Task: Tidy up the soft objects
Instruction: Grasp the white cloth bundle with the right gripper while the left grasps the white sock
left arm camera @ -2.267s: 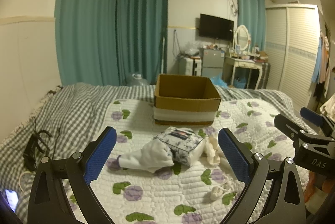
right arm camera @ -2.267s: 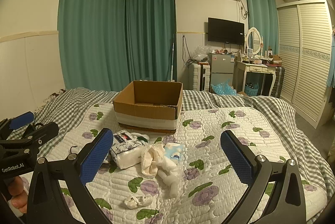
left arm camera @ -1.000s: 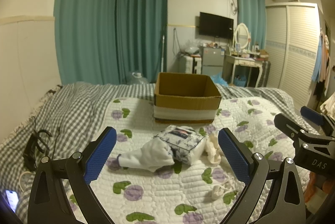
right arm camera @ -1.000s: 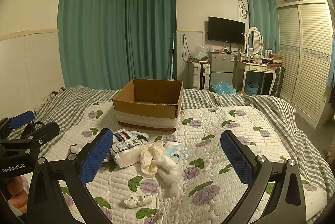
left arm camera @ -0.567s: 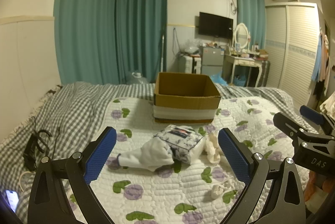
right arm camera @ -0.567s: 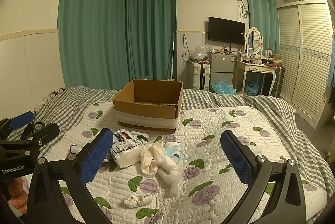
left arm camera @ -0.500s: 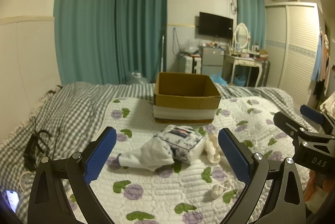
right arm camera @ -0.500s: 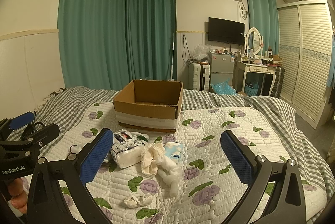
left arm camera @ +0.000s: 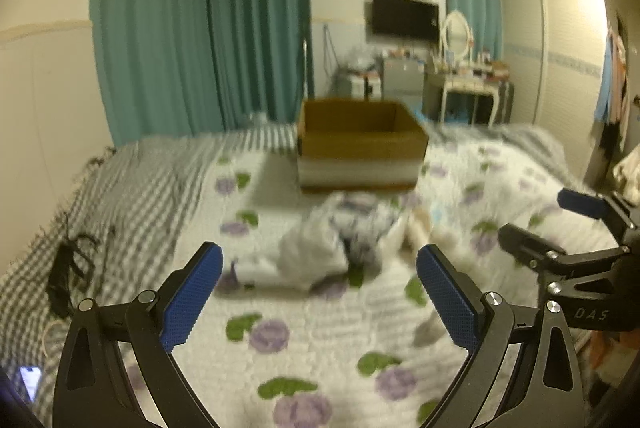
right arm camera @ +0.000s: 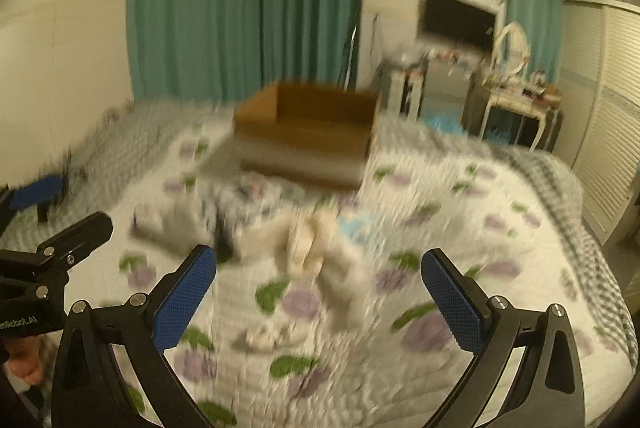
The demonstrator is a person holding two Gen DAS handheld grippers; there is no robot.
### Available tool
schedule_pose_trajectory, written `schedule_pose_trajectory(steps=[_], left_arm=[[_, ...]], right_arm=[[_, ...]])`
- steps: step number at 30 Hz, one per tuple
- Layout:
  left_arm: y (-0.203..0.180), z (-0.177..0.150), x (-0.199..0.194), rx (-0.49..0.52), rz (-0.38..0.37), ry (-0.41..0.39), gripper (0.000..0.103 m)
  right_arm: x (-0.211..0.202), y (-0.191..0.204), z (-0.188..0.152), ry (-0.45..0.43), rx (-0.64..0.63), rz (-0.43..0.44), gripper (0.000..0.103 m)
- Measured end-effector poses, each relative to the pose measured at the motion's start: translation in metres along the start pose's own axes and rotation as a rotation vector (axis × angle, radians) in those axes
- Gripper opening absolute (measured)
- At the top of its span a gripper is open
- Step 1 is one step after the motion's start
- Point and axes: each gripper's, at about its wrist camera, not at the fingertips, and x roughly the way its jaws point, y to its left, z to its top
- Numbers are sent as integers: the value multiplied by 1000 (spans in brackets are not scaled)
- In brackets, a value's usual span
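Note:
A pile of soft things lies on the flowered quilt: a white cloth bundle (left arm camera: 308, 252), a patterned tissue pack (left arm camera: 360, 220), cream socks (right arm camera: 308, 248), a light blue pack (right arm camera: 356, 226) and a small white sock (right arm camera: 260, 338). An open cardboard box (left arm camera: 360, 144) stands behind them, also in the right wrist view (right arm camera: 308, 132). My left gripper (left arm camera: 320, 292) is open and empty, above the quilt just short of the white bundle. My right gripper (right arm camera: 320, 296) is open and empty, above the cream socks. Both views are blurred.
The bed has a grey checked blanket (left arm camera: 132, 196) on the left with a black cable (left arm camera: 68, 268) and a lit phone (left arm camera: 30, 380). A wardrobe (right arm camera: 608, 116), dressing table (right arm camera: 516, 100) and teal curtains (left arm camera: 200, 28) stand beyond the bed.
Both grippers have moved forward and down toward the pile, so the pile and box look larger. The right view has swung right. Both stay open.

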Motion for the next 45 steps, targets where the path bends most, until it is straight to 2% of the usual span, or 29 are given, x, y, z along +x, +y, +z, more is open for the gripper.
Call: schedule_pose_trajectory(steps=[6, 10, 12, 14, 17, 21, 24, 31, 36, 43, 45], left_arm=[[14, -33, 36, -6, -5, 154, 99], [17, -40, 49, -10, -14, 201, 99], [22, -42, 55, -24, -21, 225, 99], [26, -43, 62, -34, -24, 245, 99], [32, -46, 69, -50, -33, 263, 99], [35, -43, 73, -59, -38, 278, 99], [34, -38, 76, -53, -48, 286, 98], [31, -8, 97, -65, -94, 283, 98], [33, 0, 135, -64, -102, 293, 98], [21, -1, 169, 37, -103, 319, 97], [18, -3, 178, 62, -82, 340, 87]], right_arm=[[60, 22, -29, 236, -42, 33, 102], [91, 26, -45, 355, -45, 45, 94], [103, 28, -49, 399, -51, 50, 87], [114, 30, -52, 441, -61, 53, 70], [122, 34, -53, 479, -78, 30, 57], [113, 33, -37, 438, -69, 47, 56], [100, 33, -8, 343, -97, 45, 56], [109, 34, 57, 221, -153, 44, 56], [126, 30, 63, 239, -135, 69, 56], [128, 25, 60, 256, -122, 93, 56], [124, 26, 61, 244, -125, 97, 56]])
